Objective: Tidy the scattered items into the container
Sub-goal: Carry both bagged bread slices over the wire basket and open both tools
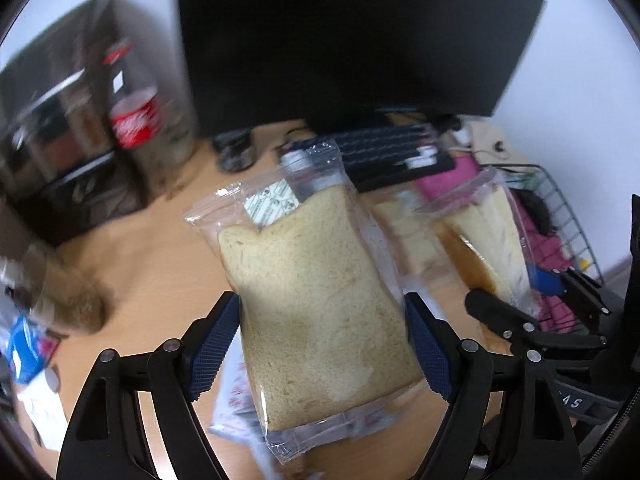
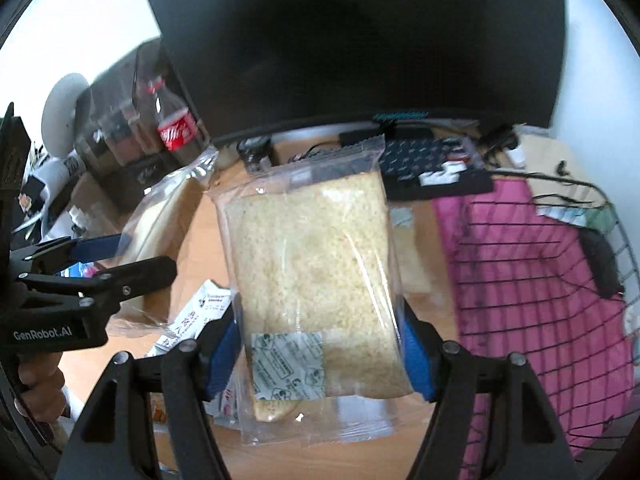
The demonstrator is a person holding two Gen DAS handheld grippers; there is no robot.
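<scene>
A pale wooden surface [image 1: 160, 248] runs in front of a white wall, with a dark monitor [image 1: 352, 36], a black keyboard [image 1: 392, 152] and a cola bottle [image 1: 134, 116] at the back. The left hand-held gripper [image 1: 322, 344] has its blue pads pressed on both sides of a bagged slice of bread [image 1: 316, 296], lifted clear of the surface with its sealed top tilted away. The right hand-held gripper [image 2: 320, 356] grips a second bagged bread slice [image 2: 316, 264] the same way, jaws wide around the packet. To its right stands a black wire basket [image 2: 560, 264] lined with pink cloth [image 2: 520, 280]. More wrapped packets [image 2: 196, 320] lie on the surface below.
</scene>
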